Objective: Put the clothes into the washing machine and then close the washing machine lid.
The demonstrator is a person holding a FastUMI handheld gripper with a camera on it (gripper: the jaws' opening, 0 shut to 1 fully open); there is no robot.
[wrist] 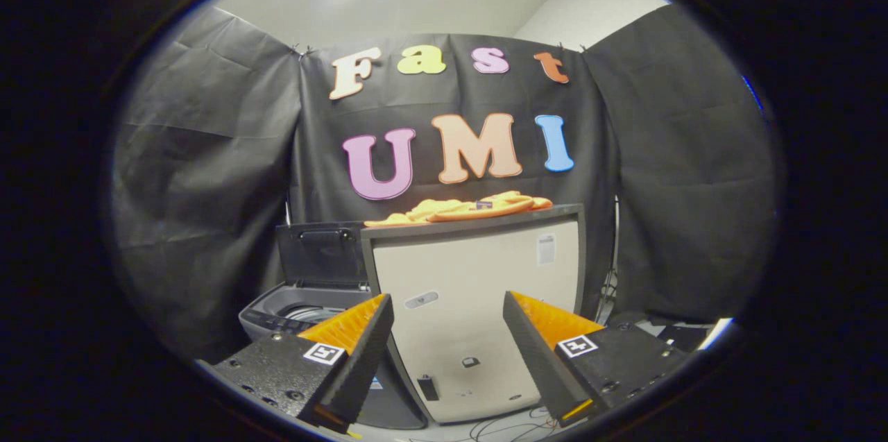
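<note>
Fingers (447,331) spread wide apart, nothing between them, no contact with anything; each carries a small square black-and-white marker tag on its top face.

Beyond the fingers, centred in the gap: tall beige box-shaped cabinet (479,303) with a dark grey frame. On its front: one white sticker near the upper right corner, one oval label lower down, small dark fittings near the base. Print on all of these too small to read.

Crumpled orange clothes (461,209) lie in a low heap on the cabinet's flat top, well beyond the fingers. A small dark tag sits on the cloth; not legible.

Grey top-loading washing machine (291,313) stands beside the cabinet, behind the left finger, which hides part of its front. Its dark lid (322,253) stands raised upright, drum opening exposed.

Loose cables (513,425) on the floor at the cabinet's foot.
</note>
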